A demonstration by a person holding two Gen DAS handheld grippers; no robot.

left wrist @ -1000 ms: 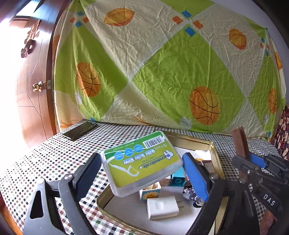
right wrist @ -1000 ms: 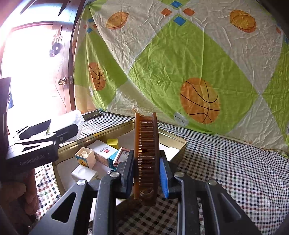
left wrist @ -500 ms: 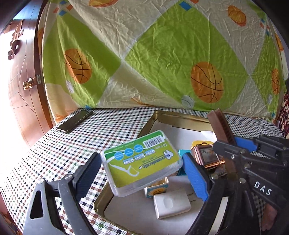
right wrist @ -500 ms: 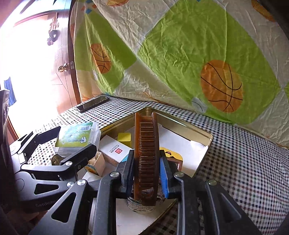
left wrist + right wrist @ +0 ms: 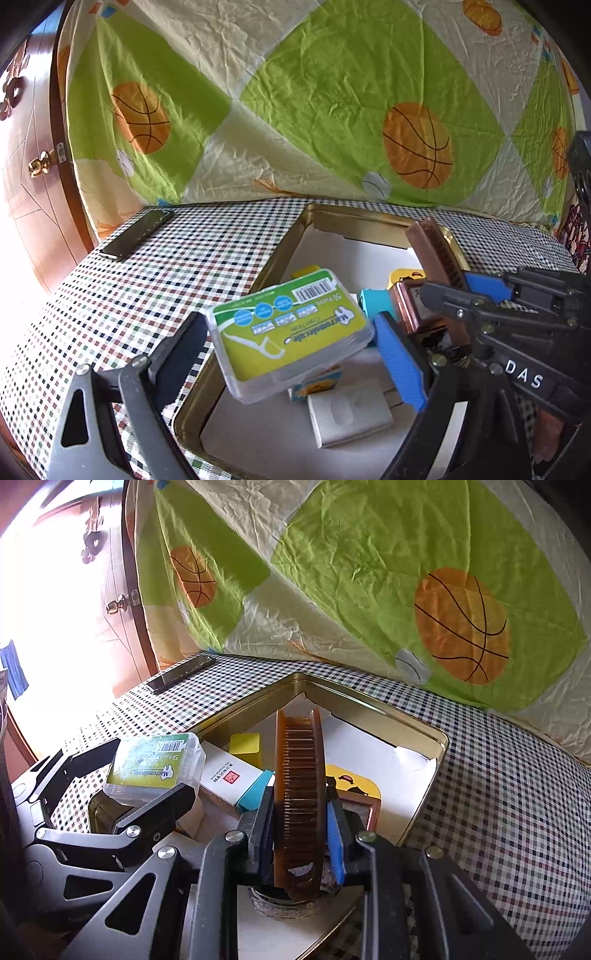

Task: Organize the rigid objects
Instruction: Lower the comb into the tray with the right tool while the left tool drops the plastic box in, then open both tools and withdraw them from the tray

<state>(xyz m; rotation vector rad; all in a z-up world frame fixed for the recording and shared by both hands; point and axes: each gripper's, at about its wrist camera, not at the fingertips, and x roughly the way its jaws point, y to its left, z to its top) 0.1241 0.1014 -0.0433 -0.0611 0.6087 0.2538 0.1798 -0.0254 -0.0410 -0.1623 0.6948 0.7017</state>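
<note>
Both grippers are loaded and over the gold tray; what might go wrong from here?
The tray is already crowded, so the floss-pick box in the left gripper may land tilted on the white charger. The comb, gripped on edge by the right gripper, could topple onto the yellow case. The grippers sit close and might collide.

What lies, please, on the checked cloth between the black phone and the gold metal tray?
Nothing: in the left wrist view the checked cloth runs bare from the black phone to the gold metal tray's rim.
</note>
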